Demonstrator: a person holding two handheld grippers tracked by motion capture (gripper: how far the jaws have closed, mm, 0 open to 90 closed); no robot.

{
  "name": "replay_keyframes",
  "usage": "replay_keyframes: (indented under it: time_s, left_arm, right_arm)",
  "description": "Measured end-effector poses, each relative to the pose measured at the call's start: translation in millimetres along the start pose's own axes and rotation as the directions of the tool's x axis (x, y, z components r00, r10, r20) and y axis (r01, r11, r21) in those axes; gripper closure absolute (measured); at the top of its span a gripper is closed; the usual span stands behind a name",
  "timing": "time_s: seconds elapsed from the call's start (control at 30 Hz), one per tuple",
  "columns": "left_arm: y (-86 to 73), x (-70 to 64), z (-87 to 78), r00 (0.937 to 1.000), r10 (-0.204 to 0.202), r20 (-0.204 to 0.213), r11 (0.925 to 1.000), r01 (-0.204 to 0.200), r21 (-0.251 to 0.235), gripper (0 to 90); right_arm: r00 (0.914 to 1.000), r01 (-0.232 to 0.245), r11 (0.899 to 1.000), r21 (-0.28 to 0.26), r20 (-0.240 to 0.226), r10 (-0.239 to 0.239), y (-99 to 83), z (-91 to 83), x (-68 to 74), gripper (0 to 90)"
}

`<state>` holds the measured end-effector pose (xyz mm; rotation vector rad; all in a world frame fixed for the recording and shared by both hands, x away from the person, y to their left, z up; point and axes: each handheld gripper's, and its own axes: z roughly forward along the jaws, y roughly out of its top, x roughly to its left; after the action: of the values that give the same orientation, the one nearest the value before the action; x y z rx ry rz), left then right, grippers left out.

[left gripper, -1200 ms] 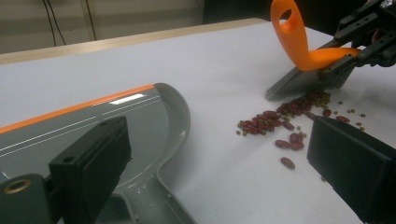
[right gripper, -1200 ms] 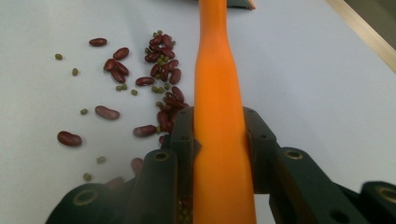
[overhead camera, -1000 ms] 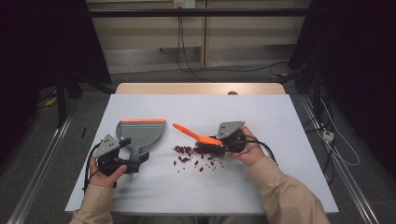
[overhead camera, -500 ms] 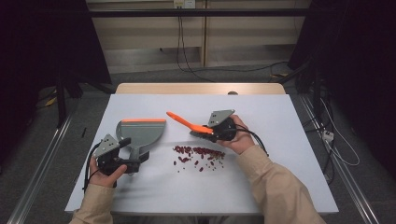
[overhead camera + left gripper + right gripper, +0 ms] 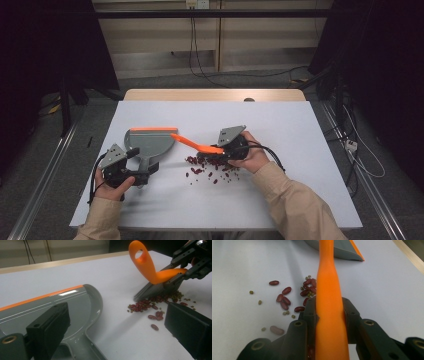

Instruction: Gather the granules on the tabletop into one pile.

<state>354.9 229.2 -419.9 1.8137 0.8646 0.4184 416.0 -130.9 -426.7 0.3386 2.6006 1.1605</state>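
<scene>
While the right gripper (image 5: 226, 149) stays out of the dustpan's reach, its jaws are clamped on the orange handle of the brush (image 5: 329, 302), and the grey bristles (image 5: 152, 290) rest on the table at the far edge of the beans (image 5: 210, 167). From this gripper the dustpan (image 5: 150, 142) lies ahead along the handle's long axis, which points across the spill toward the pan's orange lip (image 5: 152, 129). So the beans sit just beneath and beside the right gripper, between it and the pan, though the pan's mouth faces away from them. As I judge it, the coming sweep must drive the beans along that axis. The left gripper (image 5: 131, 170) is nearer the pan; its jaws appear closed on the pan's handle (image 5: 82, 350), with the pan lying flat
</scene>
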Motion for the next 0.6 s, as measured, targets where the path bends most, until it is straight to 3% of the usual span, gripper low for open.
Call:
replay_keyframes:
  time_s: [0.13, 0.33, 0.47, 0.6]
  left_arm:
    - [0.1, 0.5, -0.8, 1.0, -0.003, -0.005, 1.0, 0.003, -0.003, 6.0]
    - [0.0, 1.7, -0.6, 1.0, -0.007, -0.004, 1.0, 0.007, -0.002, 5.9]
    - [0.0, 1.3, -0.1, 1.0, -0.005, -0.002, 1.0, 0.005, -0.001, 5.9]
    - [0.1, 0.1, 0.3, 1.0, -0.008, -0.001, 1.0, 0.008, -0.005, 5.8]
  right_arm:
    - [0.9988, 0.023, 1.0, -0.005, 0.043, -0.023, 2.3, -2.9, 0.1, 71.1]
    - [0.9937, -0.066, 0.996, -0.064, 0.086, 0.072, 10.4, -15.2, -4.9, 71.1]
    - [0.9775, -0.174, 0.978, -0.119, 0.099, 0.186, 19.1, -18.1, 0.2, 71.1]
    - [0.9481, -0.279, 0.944, -0.174, 0.106, 0.3, 28.6, -17.1, 5.6, 71.1]
